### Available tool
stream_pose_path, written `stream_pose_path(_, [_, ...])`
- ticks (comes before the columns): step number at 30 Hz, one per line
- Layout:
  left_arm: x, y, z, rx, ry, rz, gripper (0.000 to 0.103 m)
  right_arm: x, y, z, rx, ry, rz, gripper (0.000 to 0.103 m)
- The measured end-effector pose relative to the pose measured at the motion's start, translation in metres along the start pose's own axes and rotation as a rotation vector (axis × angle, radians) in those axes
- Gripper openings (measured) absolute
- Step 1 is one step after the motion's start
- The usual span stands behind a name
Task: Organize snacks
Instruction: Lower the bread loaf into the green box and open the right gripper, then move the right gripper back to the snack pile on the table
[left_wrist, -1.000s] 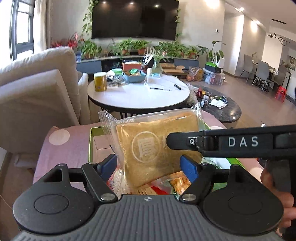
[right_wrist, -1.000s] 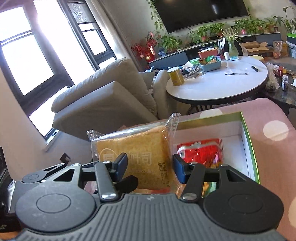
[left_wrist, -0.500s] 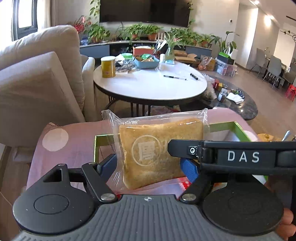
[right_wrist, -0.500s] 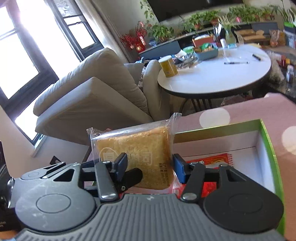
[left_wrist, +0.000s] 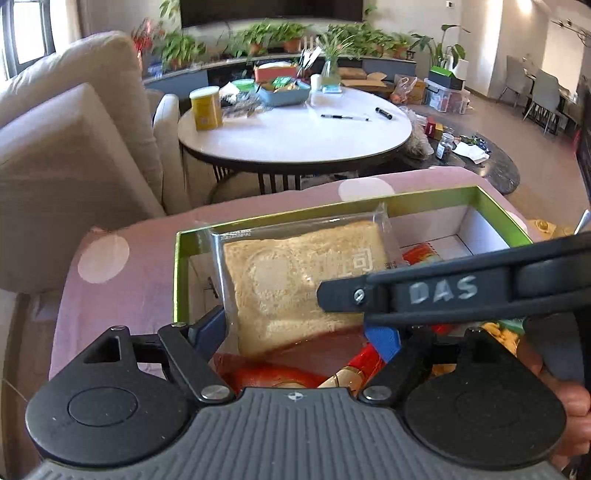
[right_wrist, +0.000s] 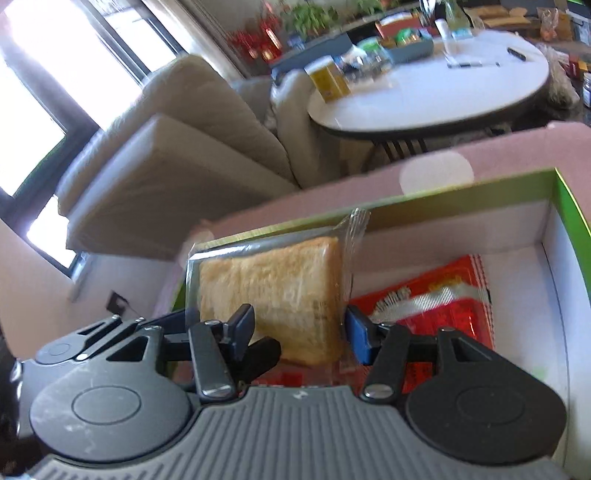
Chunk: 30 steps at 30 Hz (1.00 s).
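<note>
The right gripper (right_wrist: 301, 328) reaches level across the left gripper's (left_wrist: 295, 330) view, its fingers (right_wrist: 356, 334) closed on the bagged toast slice (right_wrist: 273, 295), which stands upright over the left end of the green-rimmed box (right_wrist: 565, 206). The left gripper points forward and slightly down at the same bag, its fingers (left_wrist: 382, 338) spread on either side, apparently not pinching. A red snack packet (right_wrist: 439, 299) lies flat in the box, right of the toast.

Bagged toast slice (left_wrist: 295, 284) between left claw (left_wrist: 293, 332) fingers, over green-rimmed box (left_wrist: 181, 273); right claw (left_wrist: 458, 291) crosses front.
</note>
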<state>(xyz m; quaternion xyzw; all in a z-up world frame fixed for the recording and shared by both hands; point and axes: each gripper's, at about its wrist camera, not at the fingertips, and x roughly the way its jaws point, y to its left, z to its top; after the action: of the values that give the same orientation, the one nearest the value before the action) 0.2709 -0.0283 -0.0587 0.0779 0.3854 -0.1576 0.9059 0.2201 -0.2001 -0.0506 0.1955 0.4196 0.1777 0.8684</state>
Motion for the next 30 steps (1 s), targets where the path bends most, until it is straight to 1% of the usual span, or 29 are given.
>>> stream_pose_path(3, [-0.002, -0.010, -0.003, 0.025, 0.009, -0.006, 0.077, -0.006, 0.011, -0.005, -0.051, 0.020, -0.068, 0.058])
stream_pose_path(6, [-0.006, -0.014, -0.006, 0.020, 0.016, -0.016, 0.078, -0.013, 0.014, -0.012, -0.093, 0.024, -0.134, 0.060])
stream_pose_path(8, [-0.011, -0.013, -0.010, 0.002, 0.017, -0.027, 0.078, -0.019, 0.011, -0.018, -0.121, 0.006, -0.155, 0.060])
stream_pose_path(10, [-0.015, -0.009, -0.012, -0.025, 0.016, -0.037, 0.078, -0.023, 0.004, -0.023, -0.135, -0.017, -0.180, 0.064])
stream_pose_path(12, [-0.020, -0.003, -0.013, -0.060, 0.017, -0.048, 0.078, -0.028, -0.003, -0.024, -0.125, -0.048, -0.229, 0.065])
stream_pose_path(13, [-0.022, -0.001, -0.013, -0.074, 0.017, -0.046, 0.078, -0.033, -0.007, -0.026, -0.118, -0.061, -0.224, 0.065])
stream_pose_path(16, [-0.034, -0.001, -0.015, -0.070, 0.006, -0.013, 0.078, -0.049, -0.017, -0.028, -0.071, -0.070, -0.145, 0.065])
stream_pose_path(19, [-0.047, -0.003, -0.019, -0.054, -0.023, 0.014, 0.079, -0.069, -0.016, -0.034, -0.063, -0.113, -0.129, 0.066])
stream_pose_path(21, [-0.059, -0.004, -0.021, -0.051, -0.044, 0.006, 0.079, -0.078, -0.011, -0.036, -0.067, -0.135, -0.109, 0.067])
stream_pose_path(22, [-0.065, -0.004, -0.023, -0.050, -0.054, 0.003, 0.081, -0.081, -0.008, -0.037, -0.071, -0.143, -0.090, 0.068])
stream_pose_path(23, [-0.072, -0.005, -0.026, -0.047, -0.064, 0.004, 0.086, -0.086, -0.005, -0.040, -0.079, -0.150, -0.068, 0.069])
stream_pose_path(24, [-0.079, -0.007, -0.030, -0.043, -0.076, 0.010, 0.089, -0.091, -0.003, -0.044, -0.088, -0.156, -0.050, 0.070])
stream_pose_path(26, [-0.092, -0.008, -0.037, -0.031, -0.097, 0.019, 0.089, -0.099, 0.003, -0.053, -0.112, -0.167, -0.026, 0.071])
stream_pose_path(30, [-0.118, -0.006, -0.053, -0.036, -0.117, 0.021, 0.089, -0.115, 0.008, -0.072, -0.158, -0.183, -0.018, 0.072])
